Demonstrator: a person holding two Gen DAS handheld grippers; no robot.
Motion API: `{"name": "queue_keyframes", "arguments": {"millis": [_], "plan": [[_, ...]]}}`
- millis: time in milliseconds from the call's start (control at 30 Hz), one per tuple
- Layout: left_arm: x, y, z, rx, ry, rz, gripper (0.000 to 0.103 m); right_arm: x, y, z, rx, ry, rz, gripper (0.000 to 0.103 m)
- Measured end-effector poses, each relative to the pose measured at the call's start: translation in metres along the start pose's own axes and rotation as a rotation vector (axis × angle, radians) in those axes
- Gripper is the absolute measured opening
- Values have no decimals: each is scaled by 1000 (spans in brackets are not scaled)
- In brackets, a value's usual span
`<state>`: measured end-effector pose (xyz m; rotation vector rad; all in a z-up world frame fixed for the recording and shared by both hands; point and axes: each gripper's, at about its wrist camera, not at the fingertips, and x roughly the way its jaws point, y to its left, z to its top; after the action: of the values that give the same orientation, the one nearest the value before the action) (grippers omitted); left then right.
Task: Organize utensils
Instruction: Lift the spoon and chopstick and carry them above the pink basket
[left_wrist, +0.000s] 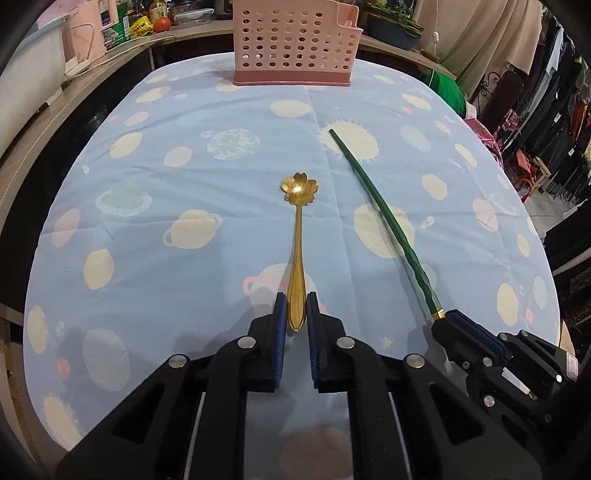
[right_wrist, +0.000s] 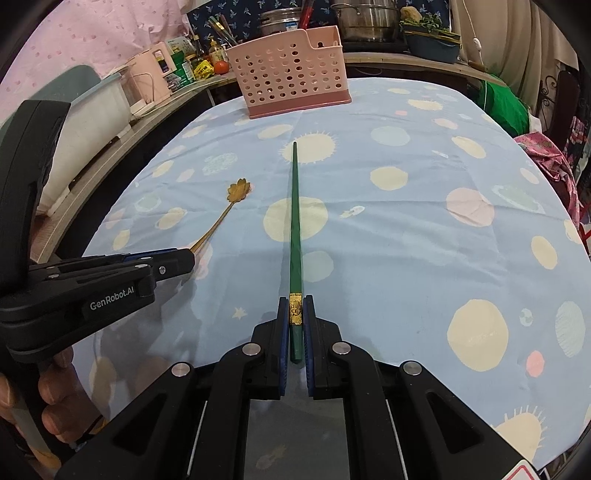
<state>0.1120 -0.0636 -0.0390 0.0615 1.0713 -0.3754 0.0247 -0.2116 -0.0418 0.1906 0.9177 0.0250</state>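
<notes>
A gold spoon (left_wrist: 297, 236) with a flower-shaped bowl lies on the blue planet-print tablecloth (left_wrist: 184, 166), bowl pointing away from me. My left gripper (left_wrist: 296, 299) is shut on the spoon's handle end, blue pads pressing both sides. The green chopsticks (right_wrist: 295, 221) with a gold band lie lengthwise on the cloth; my right gripper (right_wrist: 296, 301) is shut on them at the gold band. In the right wrist view the left gripper (right_wrist: 190, 258) holds the spoon (right_wrist: 238, 190) at the left. The right gripper (left_wrist: 448, 317) shows at the lower right of the left wrist view, on the chopsticks (left_wrist: 384, 218).
A pink perforated utensil basket (left_wrist: 293, 40) stands at the table's far edge. Behind it a counter holds bottles, a tomato, pots and containers. A person's hand (right_wrist: 55, 391) grips the left tool. Clothes and a green bundle lie to the right of the table.
</notes>
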Motion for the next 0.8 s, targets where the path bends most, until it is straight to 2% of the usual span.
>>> {"name": "queue_keyframes", "arguments": {"millis": [233,467,500,567,800], "plan": [[-32,3,16,-24,-63,-15,10,-27,1,21,4,-64,21,7],[-63,5,39,-36,-132,-36,9,-60,-2,56,17,-164,31,7],[-65,4,41,-36,-140,-35,9,-65,-3,61,21,-179,33,7],[-71,4,47,-34,-156,-38,1,-72,-6,71,27,-207,37,7],[-78,4,65,-23,-190,-33,1,-93,-10,106,36,-298,46,7]]}}
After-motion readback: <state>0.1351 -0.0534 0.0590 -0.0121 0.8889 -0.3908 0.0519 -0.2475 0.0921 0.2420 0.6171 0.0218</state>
